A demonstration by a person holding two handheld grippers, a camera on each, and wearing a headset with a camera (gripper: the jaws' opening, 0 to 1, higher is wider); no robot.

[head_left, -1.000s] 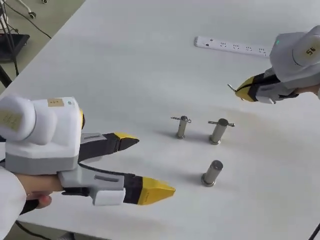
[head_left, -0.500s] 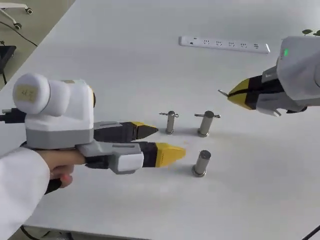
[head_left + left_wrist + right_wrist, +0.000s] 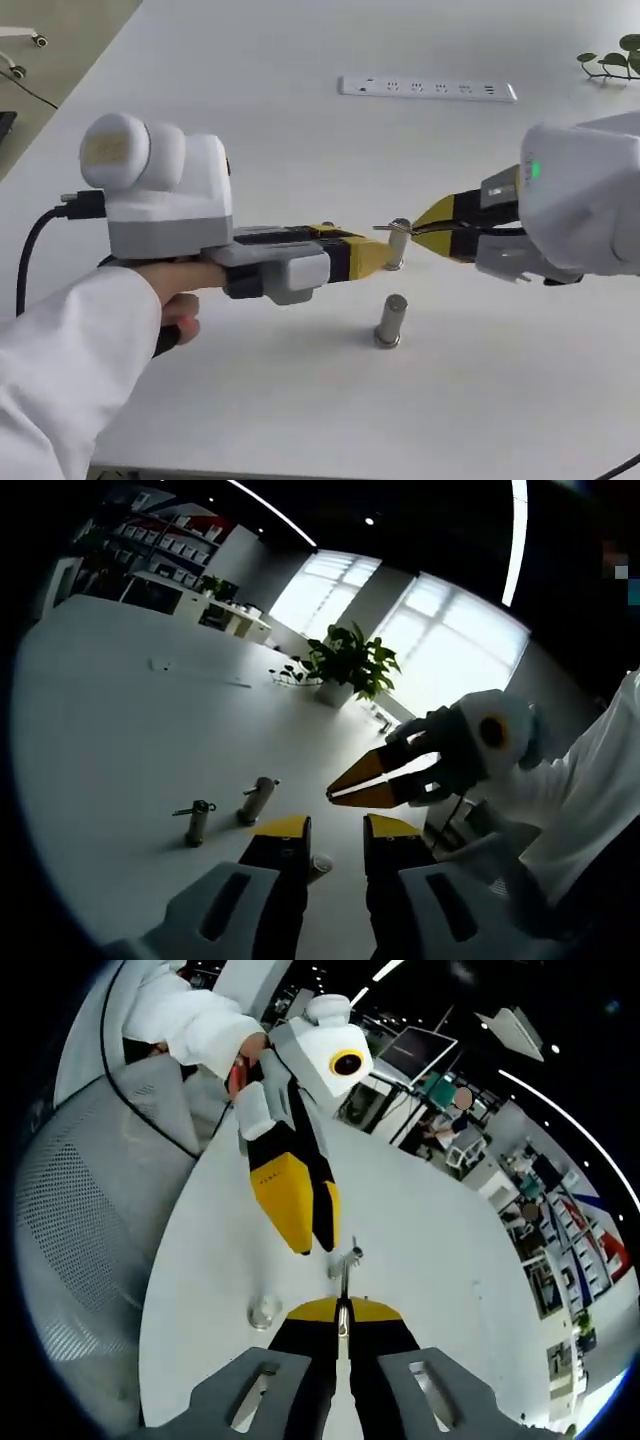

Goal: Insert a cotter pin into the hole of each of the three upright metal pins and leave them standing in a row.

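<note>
One cotter pin (image 3: 343,1335) in right gripper (image 3: 339,1309).

My left gripper (image 3: 372,256) and right gripper (image 3: 422,226): yellow tips, black jaws, white-grey bodies. Cotter pin (image 3: 343,1332) silver, pins (image 3: 390,320) silver, table (image 3: 280,130) white, my sleeve (image 3: 60,380) lower left white.

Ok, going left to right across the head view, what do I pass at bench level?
A sleeve → left gripper → bare pin → right gripper. The cottered pin and the power strip overlap these, so they are left out.
</note>
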